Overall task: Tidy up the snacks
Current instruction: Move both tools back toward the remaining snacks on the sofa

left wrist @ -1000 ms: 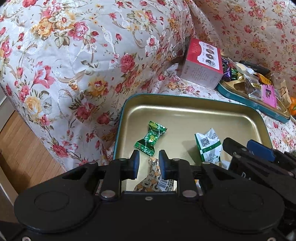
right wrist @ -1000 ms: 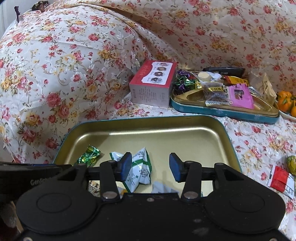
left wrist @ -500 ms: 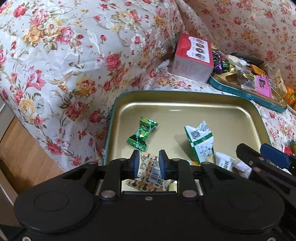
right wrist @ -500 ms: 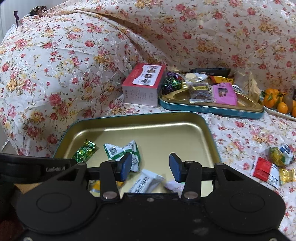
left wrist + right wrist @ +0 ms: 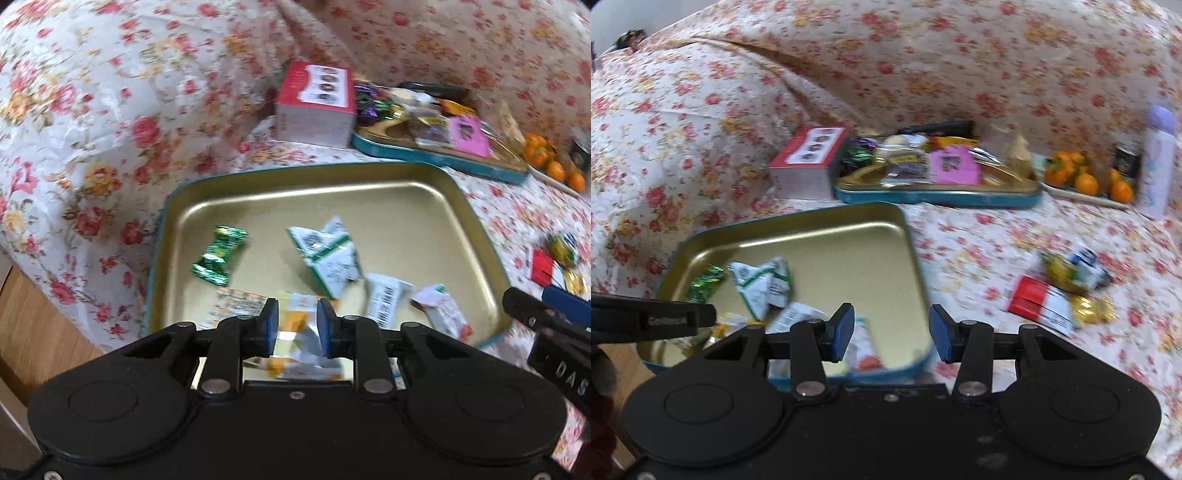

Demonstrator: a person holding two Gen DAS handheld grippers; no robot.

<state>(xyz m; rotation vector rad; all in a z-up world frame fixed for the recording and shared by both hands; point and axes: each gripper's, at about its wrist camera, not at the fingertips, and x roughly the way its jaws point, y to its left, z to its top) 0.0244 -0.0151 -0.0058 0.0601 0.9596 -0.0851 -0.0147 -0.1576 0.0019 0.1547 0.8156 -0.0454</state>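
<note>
The gold tray (image 5: 369,184) with the teal rim lies on the flowered cover, and it already holds several snacks: a green foil candy (image 5: 218,254), a green-and-white packet (image 5: 327,254), a white barcode packet (image 5: 386,299), a pinkish packet (image 5: 443,310) and some orange-printed ones near the front wall. So I judge the task partly done. Left outside are a few loose pieces on the cover to the right of the tray: a red-and-white packet (image 5: 1039,301), a gold foil candy (image 5: 1091,310) and a yellow and blue-white pair (image 5: 1075,271).

The left gripper (image 5: 294,326) stands over the near edge of the tray, its jaws narrowly apart with an orange-and-white packet (image 5: 295,325) seen between them; I cannot tell if they press on it. The right gripper (image 5: 892,332) is wide apart and holds nothing, above the tray's front right corner.

Between the tray and the loose pieces the cover is free, so there is room to reach them. Behind, a red box (image 5: 809,166) and a second full tray (image 5: 938,195) stand close to the far rim, and oranges (image 5: 1086,181) lie further right
</note>
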